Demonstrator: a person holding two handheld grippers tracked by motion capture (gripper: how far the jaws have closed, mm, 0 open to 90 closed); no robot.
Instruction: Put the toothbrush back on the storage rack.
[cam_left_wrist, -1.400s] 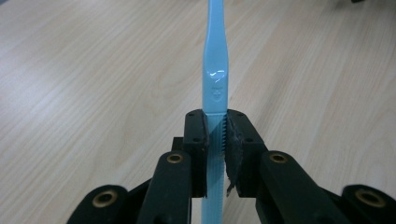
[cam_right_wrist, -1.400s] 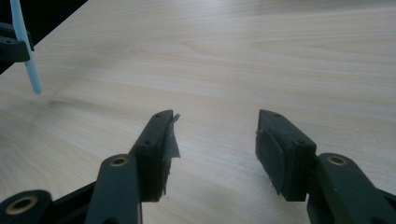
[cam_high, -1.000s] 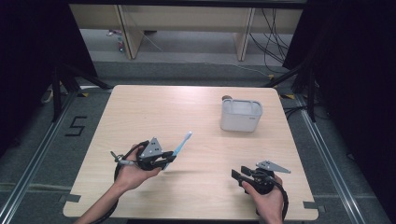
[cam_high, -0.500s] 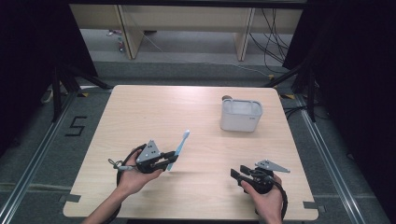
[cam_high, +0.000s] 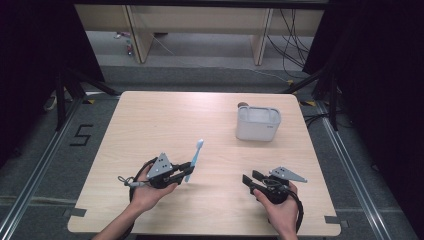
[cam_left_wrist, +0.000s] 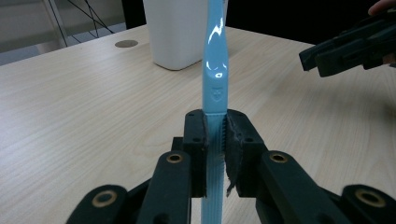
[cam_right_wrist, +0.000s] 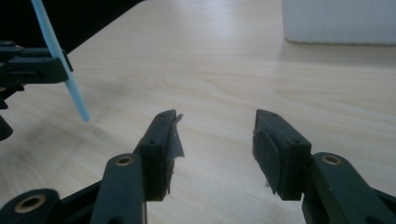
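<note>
Left hand-held gripper (cam_high: 186, 169) over near-left desk (cam_high: 150, 125), jaws pinching light-blue toothbrush (cam_high: 194, 160) low on handle, head angled up and away. Right hand-held gripper (cam_high: 250, 177) near-right, jaws spread, just been closing, nothing between. White container (cam_high: 257, 123) far right.

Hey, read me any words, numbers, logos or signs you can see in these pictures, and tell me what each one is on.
"5": a black figure marked on the grey floor left of the light wooden table.
A small embossed shield-shaped mark on the handle of the light blue plastic toothbrush, seen in the left gripper view: too small to read.
The white rectangular plastic container carries no readable text.
</note>
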